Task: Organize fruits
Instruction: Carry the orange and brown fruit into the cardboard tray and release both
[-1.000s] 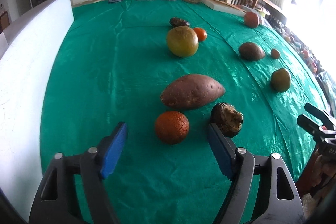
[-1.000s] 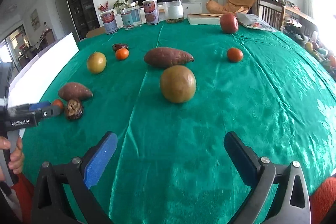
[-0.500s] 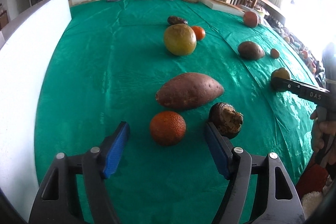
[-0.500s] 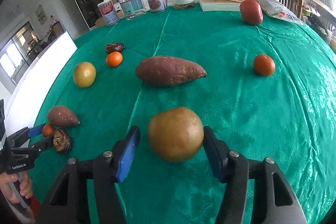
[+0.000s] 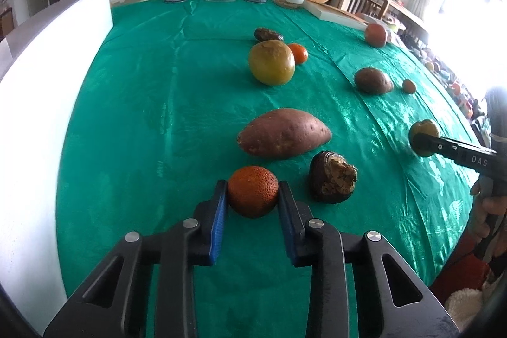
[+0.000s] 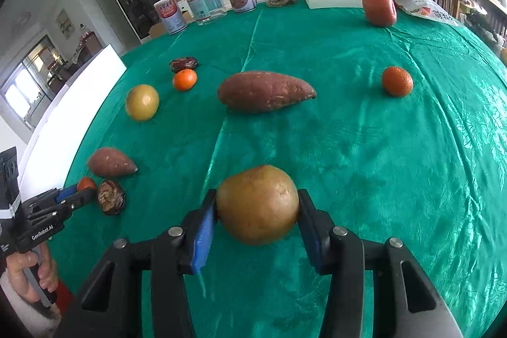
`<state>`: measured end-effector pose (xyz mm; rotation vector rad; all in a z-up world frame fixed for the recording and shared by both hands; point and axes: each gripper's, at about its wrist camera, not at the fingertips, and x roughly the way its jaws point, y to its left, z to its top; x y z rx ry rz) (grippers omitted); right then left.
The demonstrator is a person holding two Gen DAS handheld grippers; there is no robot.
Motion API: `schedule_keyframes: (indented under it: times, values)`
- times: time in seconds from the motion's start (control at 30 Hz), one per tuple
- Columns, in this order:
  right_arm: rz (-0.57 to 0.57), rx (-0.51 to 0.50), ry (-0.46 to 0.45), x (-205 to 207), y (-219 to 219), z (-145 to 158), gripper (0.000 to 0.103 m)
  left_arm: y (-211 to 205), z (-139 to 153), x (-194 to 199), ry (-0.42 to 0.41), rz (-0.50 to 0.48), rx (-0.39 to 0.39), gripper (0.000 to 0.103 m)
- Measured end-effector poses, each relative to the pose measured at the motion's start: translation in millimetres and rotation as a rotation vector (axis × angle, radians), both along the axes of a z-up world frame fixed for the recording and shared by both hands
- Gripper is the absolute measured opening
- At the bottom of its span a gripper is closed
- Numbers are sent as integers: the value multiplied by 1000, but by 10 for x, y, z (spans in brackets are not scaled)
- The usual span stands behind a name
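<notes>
Mid-cloth, left gripper (image 5: pixel 253 195) clamps orange (image 5: pixel 253 191), right gripper (image 6: pixel 257 208) closing on pear (image 6: pixel 257 204)

Left gripper (image 5: pixel 252 195) clamped on small orange fruit (image 5: pixel 252 191) near the front edge of green tablecloth (image 5: pixel 158 103). Sweet potato (image 5: pixel 283 132) just behind; brown cracked fruit (image 5: pixel 332 177) beside it, toward the right edge.
</notes>
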<state>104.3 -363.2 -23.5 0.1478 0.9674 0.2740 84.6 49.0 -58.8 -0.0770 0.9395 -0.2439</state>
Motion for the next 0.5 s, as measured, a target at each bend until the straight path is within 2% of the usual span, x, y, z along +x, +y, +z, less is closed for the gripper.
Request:
schedule_keyframes:
  times: [0.17, 0.27, 0.4, 0.5]
  values:
    - [60, 44, 30, -102, 123, 157, 48, 147, 297, -170, 25, 34, -52, 31]
    - [135, 71, 58, -124, 318, 331, 48, 283, 536, -291, 59, 57, -54, 31]
    - [264, 96, 112, -134, 796, 606, 48, 539, 835, -490, 80, 56, -57, 31]
    - [391, 106, 111, -163, 1366, 875, 48, 907, 1132, -649, 47, 99, -52, 31]
